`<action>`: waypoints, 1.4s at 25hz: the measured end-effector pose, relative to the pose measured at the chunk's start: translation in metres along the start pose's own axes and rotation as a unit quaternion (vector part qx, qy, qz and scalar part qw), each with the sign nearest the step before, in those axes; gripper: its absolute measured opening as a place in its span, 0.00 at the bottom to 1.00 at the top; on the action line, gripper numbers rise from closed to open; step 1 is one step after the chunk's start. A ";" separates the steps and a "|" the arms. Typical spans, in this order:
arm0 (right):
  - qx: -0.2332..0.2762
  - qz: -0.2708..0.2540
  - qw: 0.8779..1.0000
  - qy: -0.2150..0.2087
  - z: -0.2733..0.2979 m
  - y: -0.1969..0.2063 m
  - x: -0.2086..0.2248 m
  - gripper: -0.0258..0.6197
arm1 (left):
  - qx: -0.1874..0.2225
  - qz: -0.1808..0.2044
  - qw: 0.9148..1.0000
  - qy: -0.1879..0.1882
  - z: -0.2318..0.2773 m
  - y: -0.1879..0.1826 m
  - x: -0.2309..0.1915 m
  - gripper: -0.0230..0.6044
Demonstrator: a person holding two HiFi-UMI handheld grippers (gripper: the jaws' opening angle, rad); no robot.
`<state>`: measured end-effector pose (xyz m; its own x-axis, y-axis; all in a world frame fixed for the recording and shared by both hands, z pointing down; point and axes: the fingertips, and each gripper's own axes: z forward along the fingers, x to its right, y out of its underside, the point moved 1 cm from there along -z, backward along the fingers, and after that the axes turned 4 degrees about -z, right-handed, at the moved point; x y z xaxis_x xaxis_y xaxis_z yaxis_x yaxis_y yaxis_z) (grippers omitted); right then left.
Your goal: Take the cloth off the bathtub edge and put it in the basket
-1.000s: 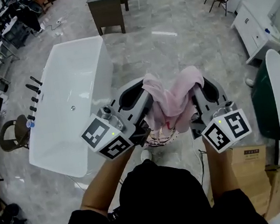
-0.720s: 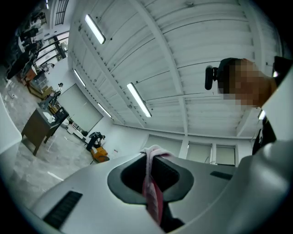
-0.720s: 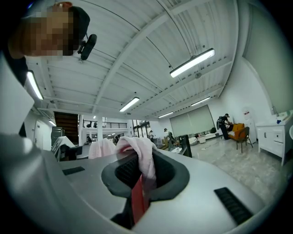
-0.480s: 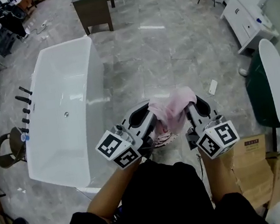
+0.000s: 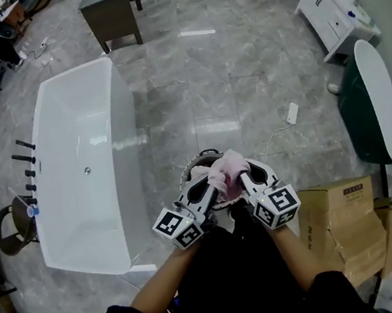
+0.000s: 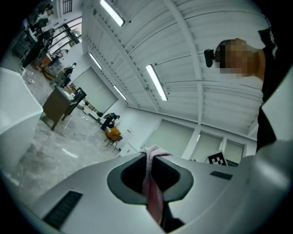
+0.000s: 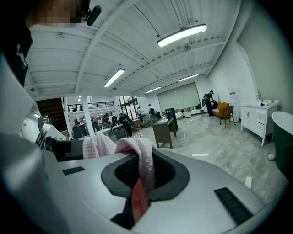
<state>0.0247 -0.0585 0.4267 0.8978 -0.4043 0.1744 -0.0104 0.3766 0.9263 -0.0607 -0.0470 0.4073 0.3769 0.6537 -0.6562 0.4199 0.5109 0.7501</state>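
left gripper (image 5: 215, 180): jaws clenched on a thin fold of the pink cloth (image 5: 227, 164). Its own view shows the fabric (image 6: 153, 191) pinched in the slot and poking over the tip.
right gripper (image 5: 242, 177): same deal, jaws clamped on another bit of the cloth. In its view a waffle-textured fold (image 7: 144, 161) drapes over the tip and runs down between the jaws.
cloth: bunched up between the two tips, which sit close together, so it's hanging off both grippers in the air. It isn't touching the bathtub (image 5: 81, 161) at all.
basket (image 5: 199, 156): honestly only a dark curved rim peeks out around the grippers and the cloth, right under them. Can't tell whether any of the cloth reaches inside it.
bathtub: white, long, sitting at about 9 to 10 o'clock from the grippers, well apart from them.
floor (image 5: 200, 79): grey marble tiles, shiny.
cardboard boxes (image 5: 340, 229): stacked at roughly 4 o'clock from the grippers, near the person's right arm.
dark desk (image 5: 108, 14): way off at 11 o'clock, past the far end of the tub.
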 end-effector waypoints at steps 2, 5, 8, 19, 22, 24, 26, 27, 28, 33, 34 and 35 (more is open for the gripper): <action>-0.026 0.005 1.000 0.006 0.008 0.021 0.009 0.11 | -0.010 0.003 0.999 -0.032 -0.003 0.013 -0.022 0.08; -0.059 0.010 0.998 0.001 0.024 0.048 0.023 0.11 | -0.035 0.026 0.997 -0.070 0.000 0.028 -0.053 0.08; -0.081 0.016 0.996 -0.016 0.037 0.069 0.029 0.11 | -0.063 0.026 0.994 -0.089 0.001 0.048 -0.070 0.08; -0.169 0.014 0.984 -0.052 0.067 0.178 0.054 0.11 | -0.128 -0.009 0.967 -0.221 0.005 0.131 -0.149 0.08; -0.189 0.014 0.980 -0.057 0.074 0.200 0.055 0.11 | -0.138 -0.018 0.960 -0.241 -0.002 0.144 -0.166 0.08; -0.204 0.015 0.977 -0.064 0.078 0.214 0.057 0.11 | -0.144 -0.025 0.957 -0.250 -0.005 0.155 -0.174 0.08; -0.221 0.016 0.973 -0.069 0.081 0.230 0.060 0.11 | -0.156 -0.029 0.952 -0.260 -0.007 0.167 -0.181 0.08; -0.230 0.015 0.971 -0.068 0.083 0.237 0.063 0.11 | -0.167 -0.027 0.949 -0.265 -0.007 0.173 -0.186 0.08; -0.238 0.013 0.969 -0.068 0.085 0.245 0.066 0.11 | -0.178 -0.027 0.946 -0.271 -0.006 0.179 -0.191 0.08; -0.279 0.018 0.958 -0.070 0.098 0.279 0.079 0.11 | -0.209 -0.073 0.934 -0.281 -0.004 0.205 -0.216 0.08; -0.286 0.019 0.956 -0.069 0.101 0.285 0.081 0.11 | -0.215 -0.076 0.932 -0.283 -0.004 0.209 -0.220 0.08; -0.293 0.021 0.953 -0.069 0.103 0.290 0.083 0.11 | -0.223 -0.075 0.929 -0.286 -0.004 0.213 -0.223 0.08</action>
<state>0.0509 -0.0686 0.7441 0.8356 -0.4690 0.2861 0.2393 0.7795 0.5789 -0.0585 -0.0819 0.7140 0.7718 0.2184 -0.5972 0.1672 0.8364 0.5220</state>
